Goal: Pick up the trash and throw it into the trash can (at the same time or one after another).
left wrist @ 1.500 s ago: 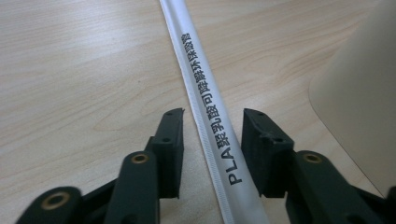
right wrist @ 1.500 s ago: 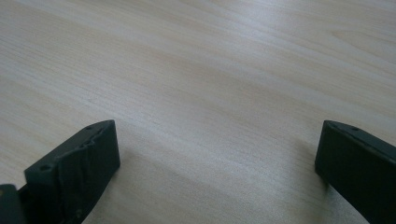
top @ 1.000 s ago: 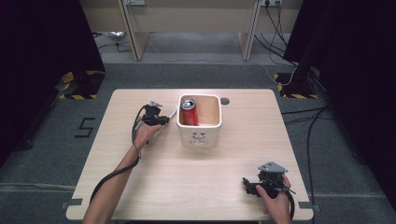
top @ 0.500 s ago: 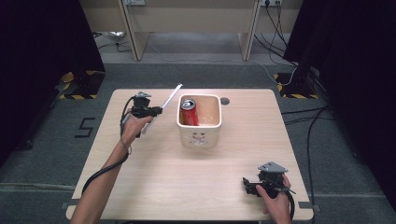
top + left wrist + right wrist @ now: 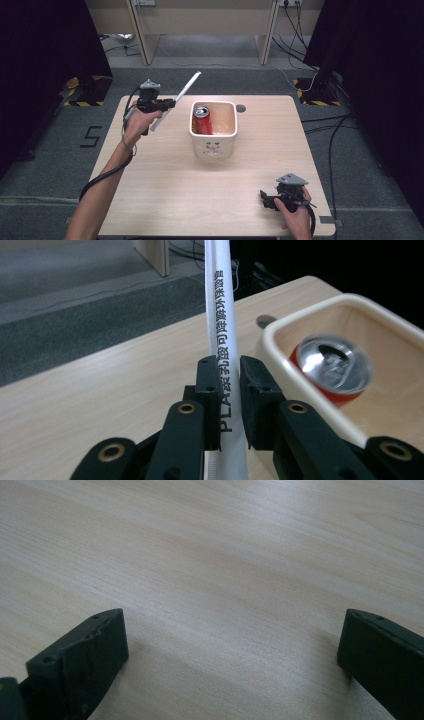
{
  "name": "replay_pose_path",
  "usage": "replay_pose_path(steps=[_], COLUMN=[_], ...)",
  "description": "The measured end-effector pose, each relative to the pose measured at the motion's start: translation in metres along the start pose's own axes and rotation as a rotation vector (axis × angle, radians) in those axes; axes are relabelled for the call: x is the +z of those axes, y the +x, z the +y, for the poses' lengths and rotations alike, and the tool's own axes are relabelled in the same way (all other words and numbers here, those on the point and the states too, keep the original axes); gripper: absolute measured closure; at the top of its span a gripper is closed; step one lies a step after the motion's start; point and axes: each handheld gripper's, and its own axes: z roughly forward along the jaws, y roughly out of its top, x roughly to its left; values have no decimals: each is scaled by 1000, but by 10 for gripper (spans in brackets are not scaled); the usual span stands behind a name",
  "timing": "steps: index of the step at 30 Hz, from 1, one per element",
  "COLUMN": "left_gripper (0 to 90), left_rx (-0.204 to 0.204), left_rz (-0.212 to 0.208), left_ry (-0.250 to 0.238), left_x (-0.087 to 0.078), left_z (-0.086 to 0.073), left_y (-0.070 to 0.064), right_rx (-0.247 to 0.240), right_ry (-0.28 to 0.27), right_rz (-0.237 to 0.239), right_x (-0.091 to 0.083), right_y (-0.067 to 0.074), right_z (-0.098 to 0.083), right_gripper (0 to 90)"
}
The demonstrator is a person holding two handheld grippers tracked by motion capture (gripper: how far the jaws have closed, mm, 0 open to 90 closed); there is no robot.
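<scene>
A: The left gripper is closed on the wrapped straw, gripping it in its lower half. Where exactly is the straw now?

B: It is in the air over the far-left part of the table, just to the left of the cream bin and not touching it. The red can stands inside the bin, against its left wall.

A: How should this step be done well, in your opinion?

B: I think the grip must stay firm and near the printed part, as seen in the left gripper view, where the jaws pinch the paper sleeve from both sides. A move should be slow, so that the long free end does not swing into the bin's rim.

A: And which way does the straw point?

B: Its long axis goes diagonally in the high view: the free end points up and away toward the far right, and the short end goes down toward the person's left hand.

A: The right gripper?

B: It rests at the near right corner with its jaws wide apart and nothing between them
</scene>
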Motion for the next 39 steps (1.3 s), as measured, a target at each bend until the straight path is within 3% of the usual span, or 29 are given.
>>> replay_pose_path(steps=[9, 16, 39], left_gripper=[788, 788, 787], left_rx=[69, 95, 103], left_rz=[-85, -136, -173], left_ry=[-20, -2, 5], left_x=[9, 29, 51], left_z=[29, 34, 33], left_y=[-47, -73, -95], right_rx=[2, -3, -6], right_ry=[0, 0, 1], right_rz=[1, 0, 3], right_x=[0, 0, 0], right_y=[0, 0, 0], right_z=[0, 0, 0], right_gripper=[2, 2, 2])
